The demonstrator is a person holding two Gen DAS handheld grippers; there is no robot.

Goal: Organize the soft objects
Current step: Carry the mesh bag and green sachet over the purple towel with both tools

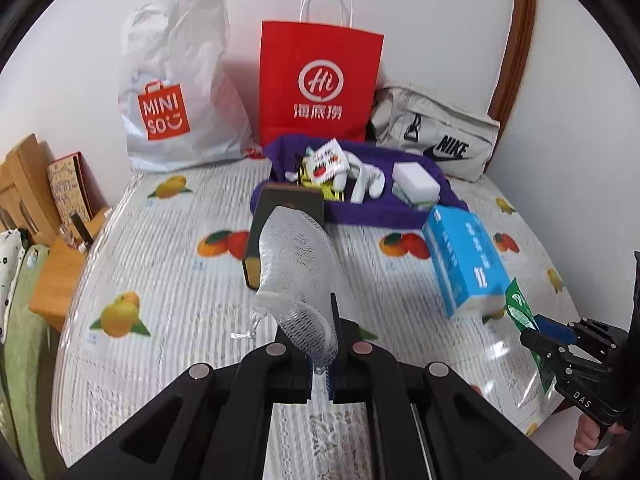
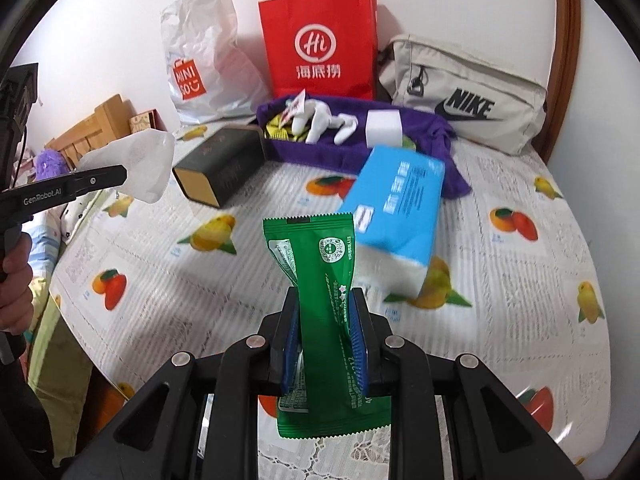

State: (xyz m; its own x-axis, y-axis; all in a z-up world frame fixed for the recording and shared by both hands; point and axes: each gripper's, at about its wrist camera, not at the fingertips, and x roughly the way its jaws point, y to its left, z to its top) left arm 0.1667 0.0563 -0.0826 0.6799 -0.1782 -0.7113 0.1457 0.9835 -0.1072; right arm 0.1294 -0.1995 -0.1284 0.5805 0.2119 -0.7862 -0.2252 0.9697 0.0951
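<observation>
Overhead, fruit-print tablecloth (image 1: 168,264) meets a white wall (image 1: 432,8).

A round table under a white cloth printed with oranges (image 1: 168,264) fills the near and middle ground; a plain white wall (image 1: 432,24) closes the far side; a curved brown wooden frame (image 1: 516,40) rises at far right; pale wooden furniture (image 1: 24,184) stands at left; the light is soft and even.

Red paper bag (image 1: 320,84) at twelve o'clock against wall, white Miniso bag (image 1: 180,92) at eleven, wooden furniture (image 1: 28,184) at nine.
</observation>
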